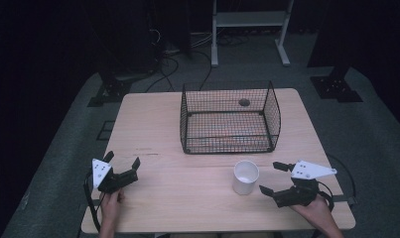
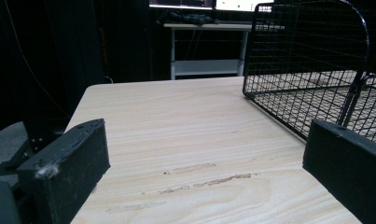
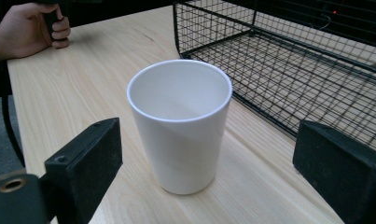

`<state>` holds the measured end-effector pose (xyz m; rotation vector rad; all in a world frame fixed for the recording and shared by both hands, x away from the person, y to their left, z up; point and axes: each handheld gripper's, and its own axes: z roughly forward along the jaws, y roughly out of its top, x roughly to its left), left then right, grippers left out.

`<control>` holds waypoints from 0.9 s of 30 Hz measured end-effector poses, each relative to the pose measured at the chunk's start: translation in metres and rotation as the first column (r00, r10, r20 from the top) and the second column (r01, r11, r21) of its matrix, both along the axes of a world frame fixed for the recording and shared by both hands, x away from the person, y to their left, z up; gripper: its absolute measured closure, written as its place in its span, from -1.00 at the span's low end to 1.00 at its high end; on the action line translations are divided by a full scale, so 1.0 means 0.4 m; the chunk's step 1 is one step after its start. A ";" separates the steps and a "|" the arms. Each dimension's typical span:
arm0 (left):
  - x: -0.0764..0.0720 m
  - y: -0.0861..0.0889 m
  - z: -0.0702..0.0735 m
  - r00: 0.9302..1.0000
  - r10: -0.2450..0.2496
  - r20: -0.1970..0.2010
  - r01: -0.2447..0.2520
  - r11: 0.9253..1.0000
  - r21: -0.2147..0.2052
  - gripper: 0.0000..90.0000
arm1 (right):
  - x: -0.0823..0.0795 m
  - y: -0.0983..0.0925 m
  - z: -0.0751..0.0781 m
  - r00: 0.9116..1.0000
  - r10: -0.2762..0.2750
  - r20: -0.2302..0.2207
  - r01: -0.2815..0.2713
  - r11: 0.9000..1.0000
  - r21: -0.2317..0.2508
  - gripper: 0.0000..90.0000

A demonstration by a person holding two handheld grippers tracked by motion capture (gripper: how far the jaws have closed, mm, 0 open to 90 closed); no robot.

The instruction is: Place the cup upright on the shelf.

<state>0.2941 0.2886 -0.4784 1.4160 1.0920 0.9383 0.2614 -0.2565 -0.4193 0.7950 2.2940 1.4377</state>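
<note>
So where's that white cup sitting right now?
In the high view the white cup stands upright on the table, just in front of the wire basket and right beside the right gripper, whose open jaws face it without touching.

Left gripper (image 1: pixel 122 163): black body, two blocky black jaws, white three-cornered plate on top bearing small dark dots; a black cable trails from it. A tuft of pale lint sits on one jaw's corner. Right gripper (image 1: pixel 275 177): same black build, pale three-cornered plate with dots, black cable looped behind. Both forearms bare, no sleeves visible.
</note>
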 end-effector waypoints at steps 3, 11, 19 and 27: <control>0.000 0.000 0.000 1.000 0.000 0.000 0.000 1.000 0.000 -1.00 | 0.004 0.012 -0.001 1.000 0.013 -0.006 -0.013 1.000 -0.009 -0.88; 0.000 0.000 0.000 1.000 0.000 0.000 0.000 1.000 0.000 -1.00 | 0.021 0.038 -0.009 0.999 0.034 -0.036 -0.035 0.999 -0.024 -0.93; 0.000 0.000 0.000 1.000 -0.001 0.000 0.001 1.000 0.000 -1.00 | 0.037 0.064 -0.016 0.997 0.053 -0.058 -0.055 0.998 -0.037 -0.94; 0.000 0.000 0.000 1.000 -0.001 0.000 0.001 1.000 0.000 -1.00 | 0.054 0.090 -0.024 0.995 0.060 -0.075 -0.064 0.996 -0.054 -0.94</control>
